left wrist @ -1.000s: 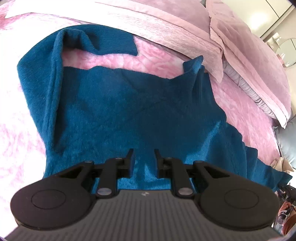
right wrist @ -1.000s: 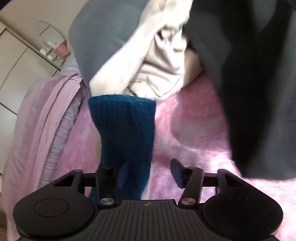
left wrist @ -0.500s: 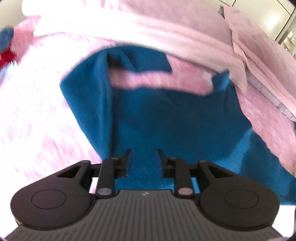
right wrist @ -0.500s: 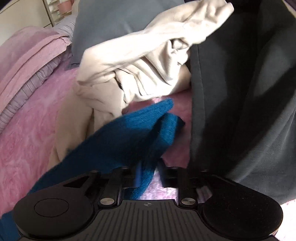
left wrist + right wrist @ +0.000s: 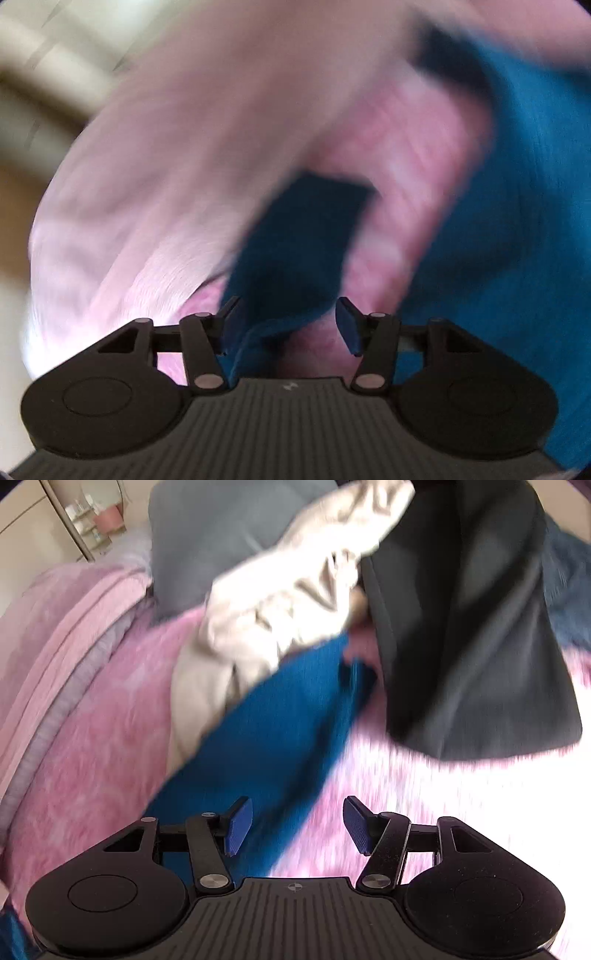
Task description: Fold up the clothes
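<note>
**Both grippers let go and swing to the sleeves**

Since half a second ago the left gripper point(image 5: 286, 325) has swung off the sweater's body toward a sleeve, and its jaws have spread; the right gripper point(image 5: 297, 825), which was clamped on the other sleeve, has released it. Both views are motion-blurred.

In the left wrist view the teal sweater point(image 5: 517, 206) fills the 3 o'clock side, with one sleeve point(image 5: 306, 236) running from centre down to 6 o'clock — its end lies between the parted fingers, nearer the left one. The pink blanket point(image 5: 402, 155) lies under it.

In the right wrist view the jaws stand wide apart, holding nothing. The other sleeve point(image 5: 273, 734) stretches from 6 o'clock toward centre on the pink blanket point(image 5: 96, 731), touching a cream garment point(image 5: 280, 602) at 12 o'clock — a dark garment point(image 5: 476, 635) sits at 2 o'clock.
</note>
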{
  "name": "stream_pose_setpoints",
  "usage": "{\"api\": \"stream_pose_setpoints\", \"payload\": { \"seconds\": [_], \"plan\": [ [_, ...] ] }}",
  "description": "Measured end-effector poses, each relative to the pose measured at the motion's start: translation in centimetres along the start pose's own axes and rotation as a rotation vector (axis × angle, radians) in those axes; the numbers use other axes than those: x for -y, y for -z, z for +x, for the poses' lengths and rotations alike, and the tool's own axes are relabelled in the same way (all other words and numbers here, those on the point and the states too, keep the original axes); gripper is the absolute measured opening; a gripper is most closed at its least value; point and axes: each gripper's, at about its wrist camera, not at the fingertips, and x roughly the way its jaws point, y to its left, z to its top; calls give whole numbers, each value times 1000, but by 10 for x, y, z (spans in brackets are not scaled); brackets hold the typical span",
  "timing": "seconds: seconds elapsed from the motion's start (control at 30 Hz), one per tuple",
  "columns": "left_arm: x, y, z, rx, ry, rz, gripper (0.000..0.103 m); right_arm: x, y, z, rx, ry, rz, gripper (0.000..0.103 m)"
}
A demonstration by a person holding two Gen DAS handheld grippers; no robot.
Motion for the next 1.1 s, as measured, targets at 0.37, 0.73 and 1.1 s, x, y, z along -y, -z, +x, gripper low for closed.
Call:
{"api": "stream_pose_setpoints", "payload": {
  "seconds": [0.37,0.73,1.1],
  "plan": [
    [-112,119,-47,54,-169,-840,6,-10,46,-16,-89,0,51,58],
    [-59,386,-160,-290,-163,-1777,12,-36,93,-19,-163,7,-55,58],
    [-79,349,-126,-148,-135,-1538,26,-48,120,-53,-170,-65,-192,58]
  ]
}}
